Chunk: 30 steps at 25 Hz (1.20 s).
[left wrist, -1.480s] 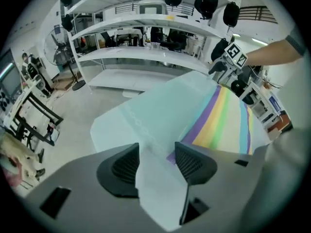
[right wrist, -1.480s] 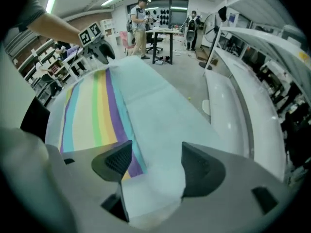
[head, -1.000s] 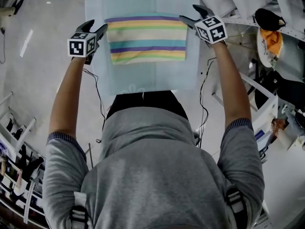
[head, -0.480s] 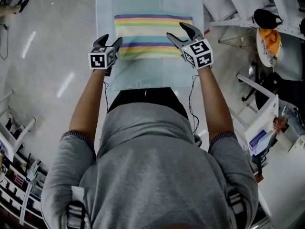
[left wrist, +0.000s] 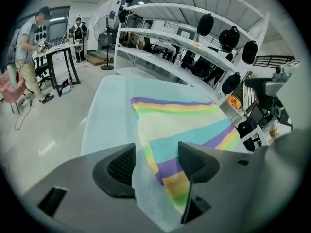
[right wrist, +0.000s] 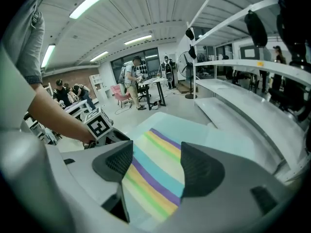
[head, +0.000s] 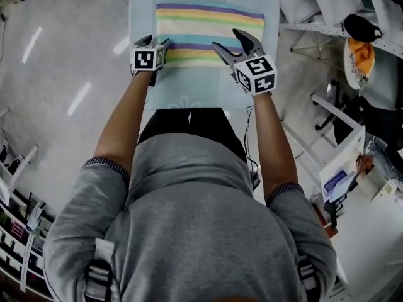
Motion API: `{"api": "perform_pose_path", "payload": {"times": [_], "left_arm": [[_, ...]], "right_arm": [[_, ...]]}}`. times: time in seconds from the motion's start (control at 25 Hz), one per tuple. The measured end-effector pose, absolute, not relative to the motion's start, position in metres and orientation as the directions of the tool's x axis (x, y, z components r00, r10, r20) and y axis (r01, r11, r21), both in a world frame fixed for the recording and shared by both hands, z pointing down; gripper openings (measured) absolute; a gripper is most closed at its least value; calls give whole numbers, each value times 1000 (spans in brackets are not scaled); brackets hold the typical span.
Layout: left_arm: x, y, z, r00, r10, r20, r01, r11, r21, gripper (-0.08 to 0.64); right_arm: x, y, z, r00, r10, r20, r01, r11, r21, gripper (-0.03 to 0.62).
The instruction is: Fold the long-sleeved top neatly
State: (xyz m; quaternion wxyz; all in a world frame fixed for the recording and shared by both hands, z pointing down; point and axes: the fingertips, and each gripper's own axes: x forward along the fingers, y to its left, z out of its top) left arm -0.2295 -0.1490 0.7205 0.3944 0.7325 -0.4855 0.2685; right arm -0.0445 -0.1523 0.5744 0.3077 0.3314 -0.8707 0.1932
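While the arms draw in: both forearms have come back toward the body over the last second. The tools that stood out at the flanks of the top now sit at its near edge.
Left hand-held gripper: it has come down onto the near left corner. A bunched fold, stripes with a pale layer, stands up between its jaws with both pads against it, so it looks clamped on.
Right hand-held gripper: it has swung inward over the near right part. Its jaws are wide apart; they narrowed a touch and have just been opening again. Nothing is pinched, and the stripes lie below the gap.
Top: a folded striped oblong, flat on the desk except for that lifted left corner.
Desk: pale blue, with a bare strip on the person's side and along both flanks of the top.
Shelves: well beyond the desk, no part in this.
Meaning for the task: one near corner is taken and the other is not. A further fold seems to be in preparation. The right side likely needs its own grip first, or the edge may lift askew.
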Motion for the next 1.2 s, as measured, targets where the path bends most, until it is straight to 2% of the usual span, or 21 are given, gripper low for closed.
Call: {"api": "perform_pose_path", "payload": {"times": [0.32,0.52,0.6,0.68,1.04,1.2], "left_arm": [[-234,-150,757,236,-462,855,-971,-133,197,282],[-235,-152,759,193,-487,852,-981,-86,173,193],[-234,-150,756,188,-478,858,-982,-83,169,97],[-228,-150,757,207,-476,855,-978,-88,188,58],[-207,-155,699,267,-510,817,-961,-73,268,34],[-186,-161,672,252,-529,811,-964,-66,257,35]], "right_arm": [[-36,-139,572,-550,-478,685,-726,679,-110,324],[-30,-131,559,-532,-504,680,-743,664,-89,325],[-24,-130,553,-528,-519,673,-754,651,-89,325],[-17,-131,549,-523,-530,667,-764,638,-92,325],[24,-129,516,-542,-571,616,-783,609,-124,325],[46,-129,514,-566,-568,598,-770,622,-138,325]]}}
